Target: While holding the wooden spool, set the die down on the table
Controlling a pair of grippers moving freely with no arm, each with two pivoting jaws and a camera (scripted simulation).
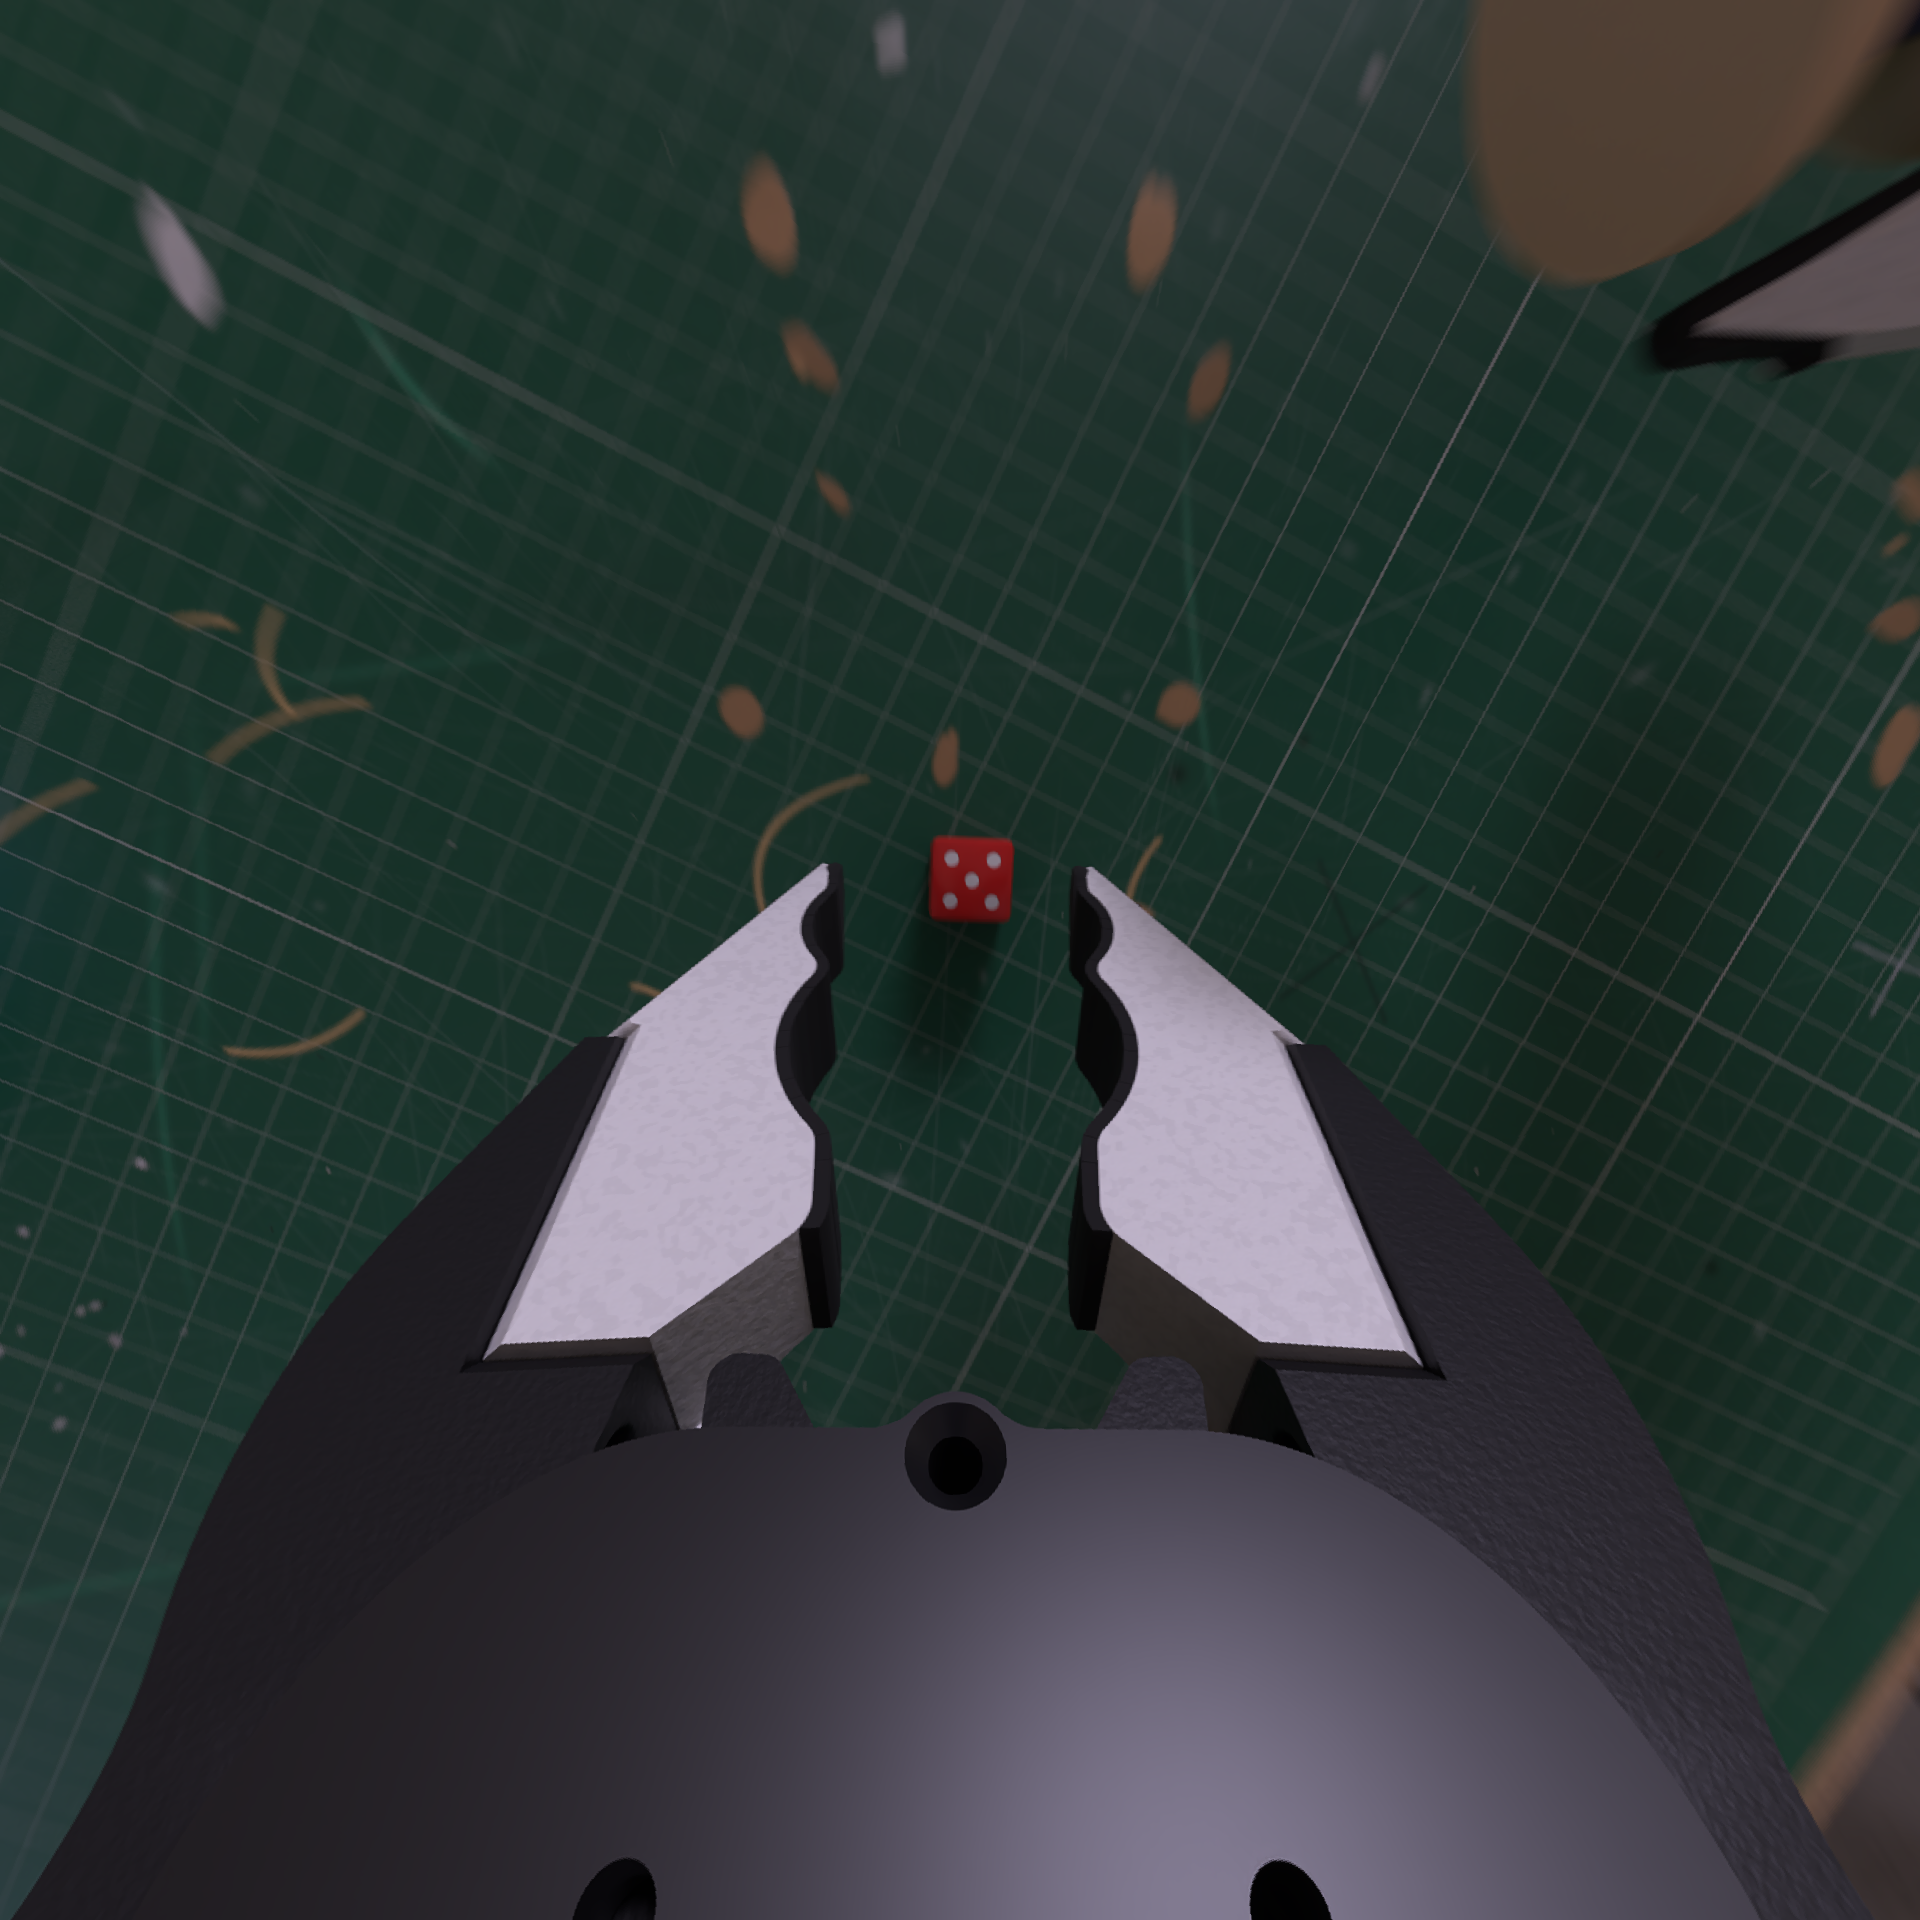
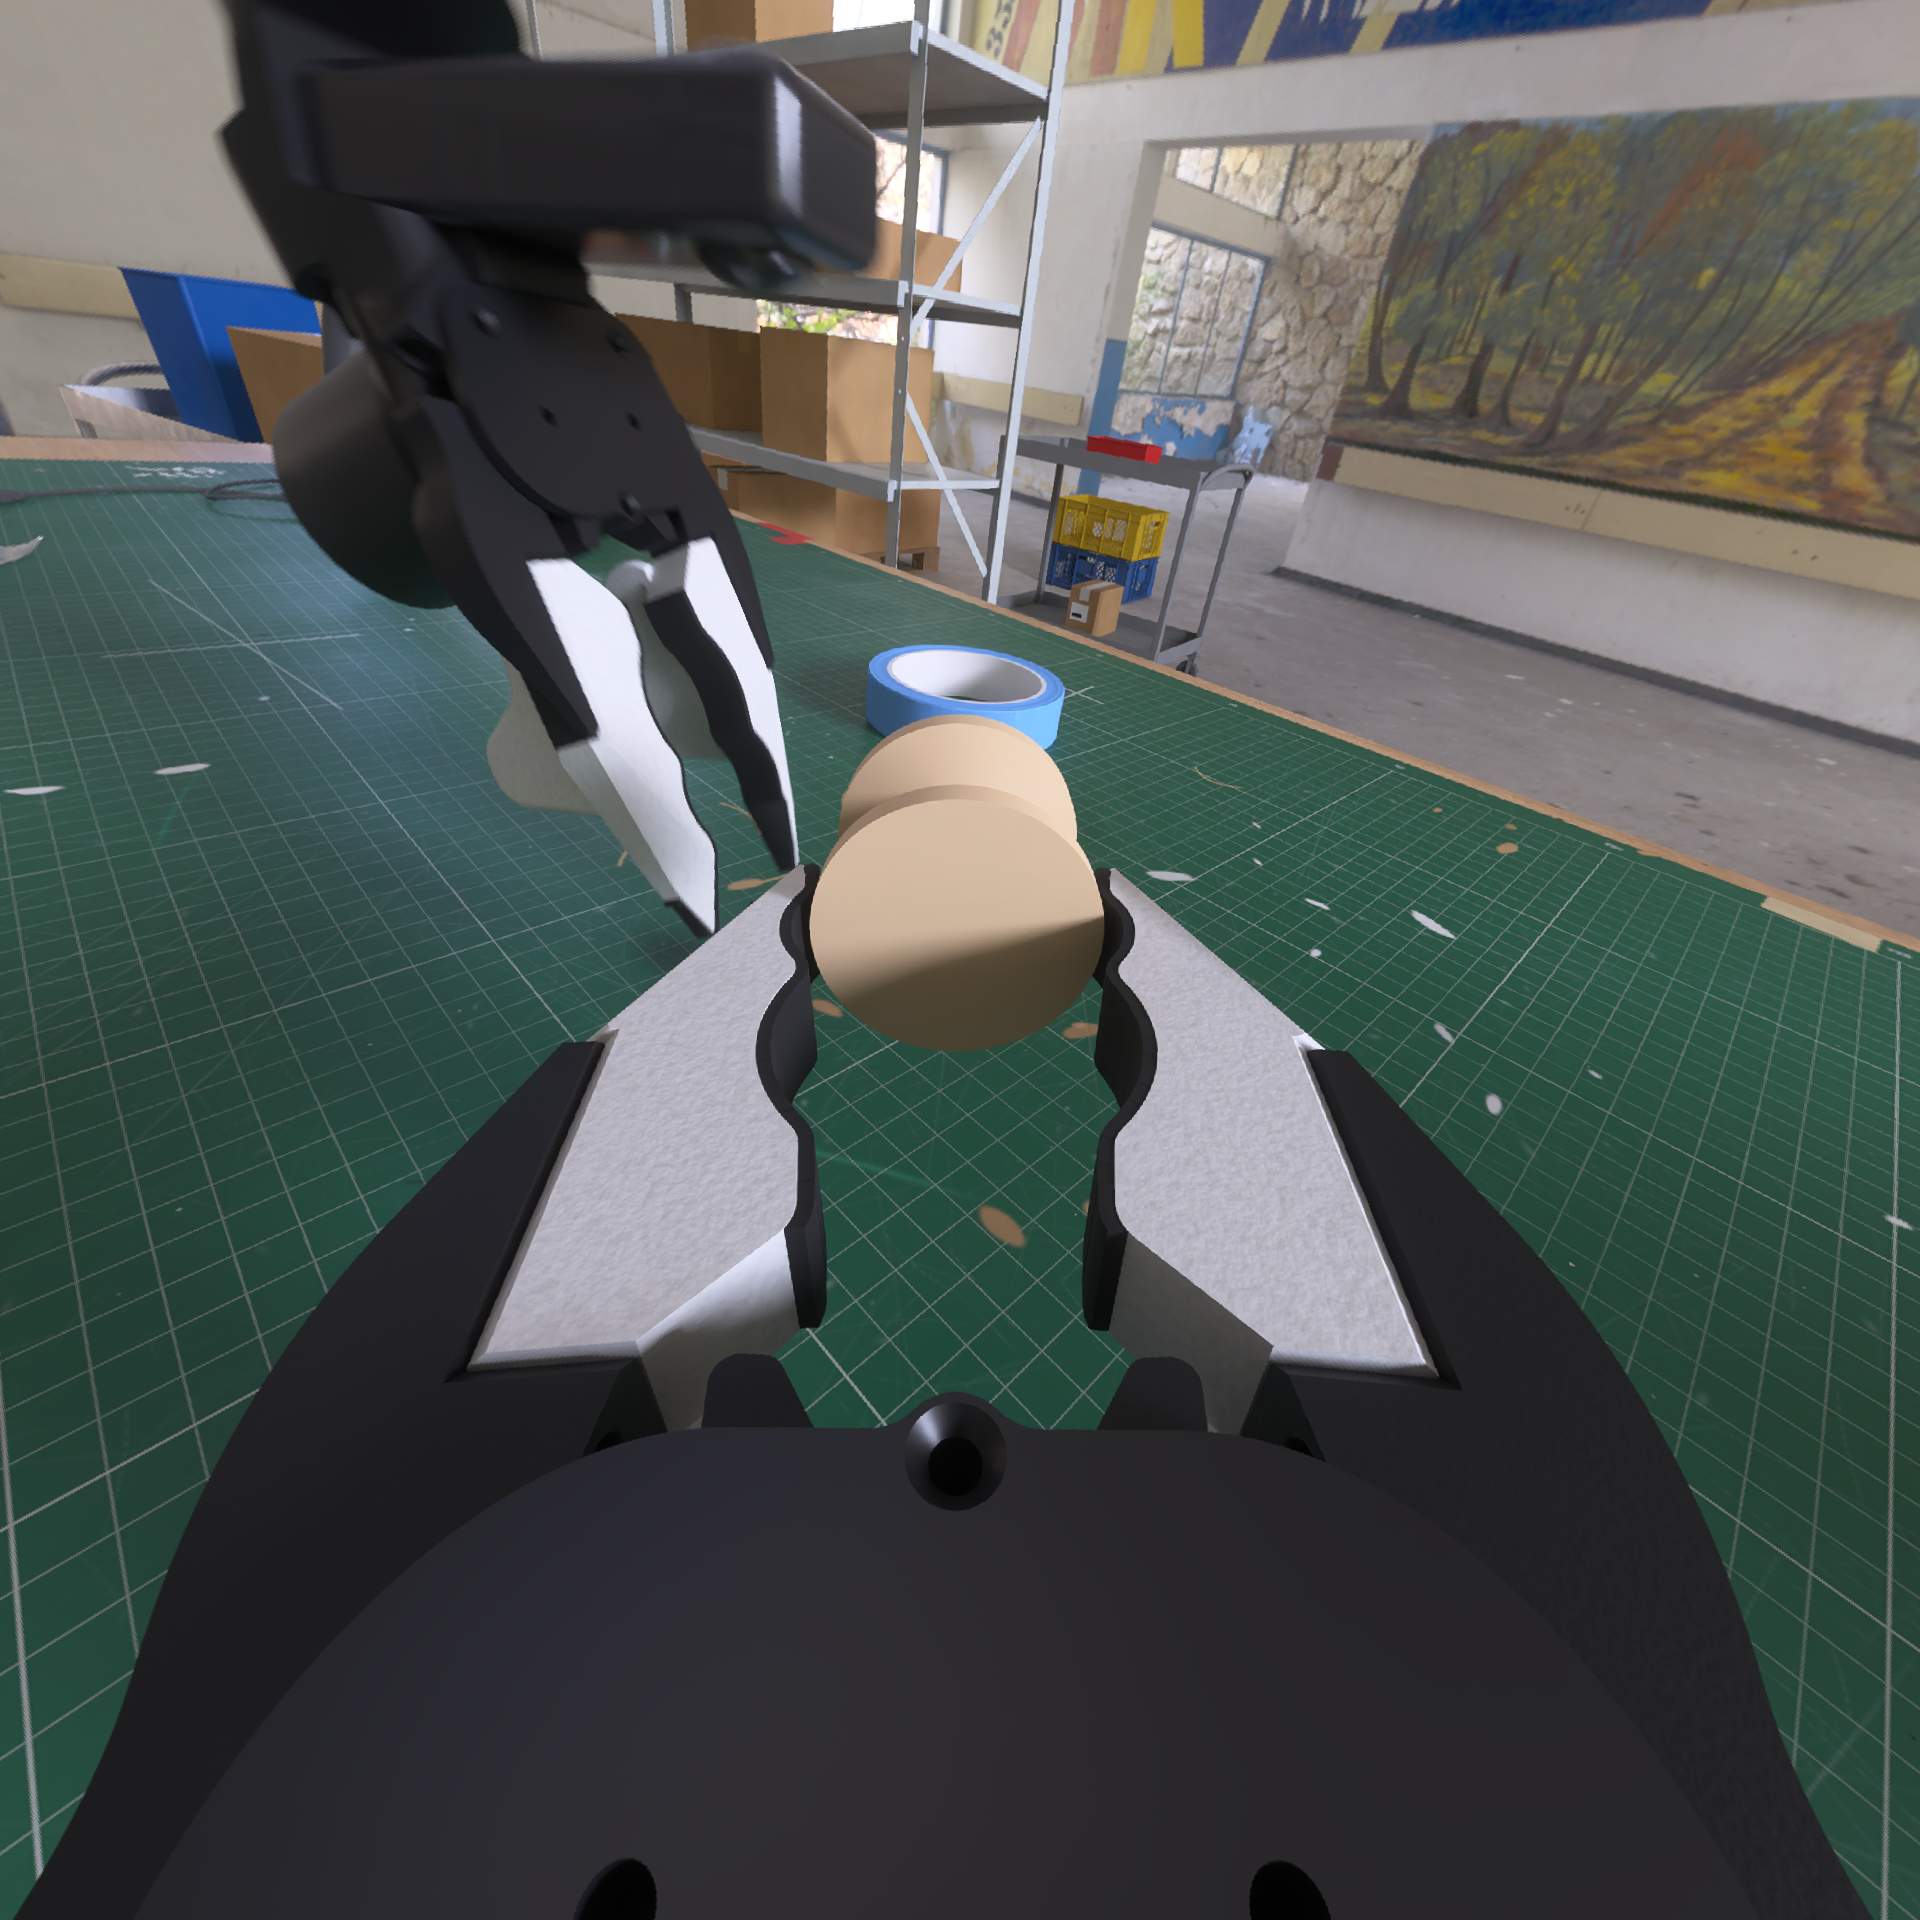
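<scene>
On the green bench [image 1: 416, 436] the red die [image 1: 970, 878] lies free between the left gripper's [image 1: 956, 894] spread jaws. The right gripper's [image 2: 956, 914] jaws pinch the wooden spool [image 2: 956, 925] by only the tips, so a jolt might drop it.

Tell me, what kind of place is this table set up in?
Probably a workshop or warehouse hall. The table is covered by a green cutting mat, metal shelving holds cardboard boxes, and a cart with plastic crates stands on the concrete floor beside a large painted mural.

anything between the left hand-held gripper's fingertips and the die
Nothing. In the left wrist view only bare green cutting mat separates the open left hand-held gripper from the red die, which sits untouched between the tips.
</scene>
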